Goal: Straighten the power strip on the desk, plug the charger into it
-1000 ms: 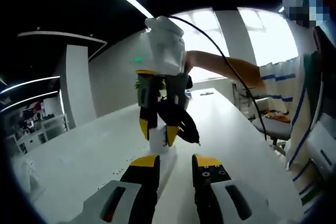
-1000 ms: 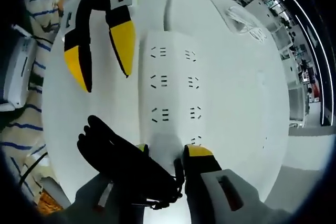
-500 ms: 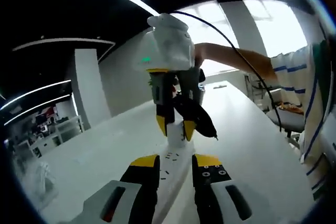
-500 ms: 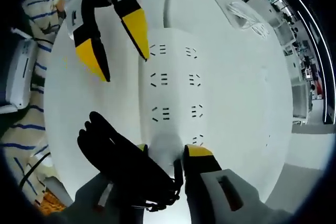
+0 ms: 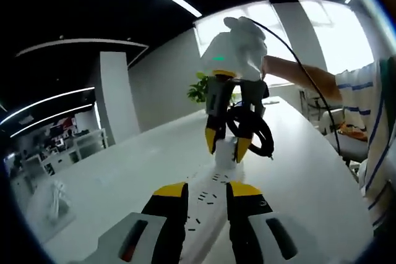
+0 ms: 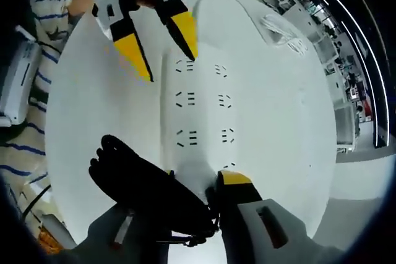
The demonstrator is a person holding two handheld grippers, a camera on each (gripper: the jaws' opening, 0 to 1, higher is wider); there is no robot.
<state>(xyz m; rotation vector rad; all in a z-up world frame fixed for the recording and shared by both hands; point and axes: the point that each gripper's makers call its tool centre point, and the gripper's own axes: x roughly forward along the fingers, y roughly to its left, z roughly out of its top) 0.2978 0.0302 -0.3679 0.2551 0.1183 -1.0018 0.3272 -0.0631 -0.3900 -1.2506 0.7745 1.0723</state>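
1. White plastic marks the task's thing: the power strip (image 6: 198, 115) is laid flat on the white desk (image 6: 284, 122), its two rows of sockets running away from the right gripper view; in the left gripper view it is seen lengthwise between the two grippers.

2. A white charger block (image 5: 226, 151) (its prongs cannot be made out) is clasped between the yellow tips of the right gripper (image 5: 226, 148), at the far end of the strip as seen from the left gripper view. A black coiled cable (image 6: 145, 193) is carried along beside those jaws.

3. The left gripper (image 6: 162, 44) is seen with its jaws spread and holding nothing. Compared with a second ago, its tips have been brought from the bare desk beside the strip to the strip's far end, one tip at the edge by the last socket pair.

4. From the left gripper view, more of the strip's length is now lined up between its own jaws than a second ago; whether the strip itself has turned or only the camera cannot be told.

5. This is judged to mean that straightening is under way or nearly done, with the strip about to be steadied at one end.

6. The plugging-in is not yet done: no socket is seen occupied (the nearest ones are partly hidden by the charger).

7. Further out, a loose white cord bundle (image 6: 281, 29) lies well apart on the desk, and a person's striped sleeve (image 5: 365, 100) is seen at the right.
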